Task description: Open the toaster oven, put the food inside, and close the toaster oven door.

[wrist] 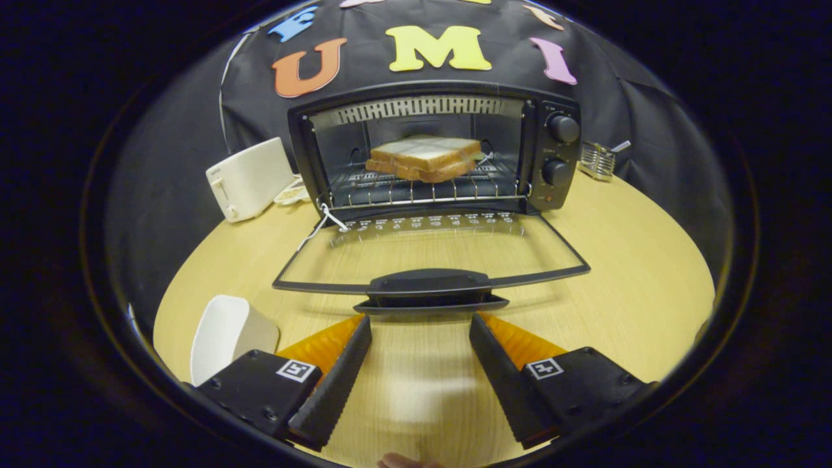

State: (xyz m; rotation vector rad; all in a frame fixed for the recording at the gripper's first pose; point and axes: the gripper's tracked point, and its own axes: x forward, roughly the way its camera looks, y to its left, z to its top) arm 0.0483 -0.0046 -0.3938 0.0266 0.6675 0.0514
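A round wooden table (624, 273) took up most of the booth floor, its pale grain bare in front of the toaster oven. The toaster oven (432, 146) stood at the table's far side, black, with its glass door (432, 257) dropped fully open and lying flat toward the onlooker. Inside the oven, on the wire rack (416, 188), sat the food: two stacked slices of bread (426, 158), resting roughly in the middle of the cavity. Two control knobs (563, 128) ran down the oven's right panel.

To the left of the oven stood a white pop-up toaster (250, 179), close beside the oven's side wall, and a small dish (292, 192) of something pale lay tucked between the two. To the right of the oven, a little behind it, a small wire rack holder (598, 160) sat near the table's rim. Well in front of the oven and off to its left lay a white container (227, 335), tipped with its open mouth showing.

The door handle (429, 290) projected from the door's front edge. The gripper (421, 331) hovered just short of that handle, its fingers (341, 370) spread wide apart with only bare tabletop between them, gripping nothing. A thin white string (320, 224) dangled from the oven's lower left corner by the door hinge.
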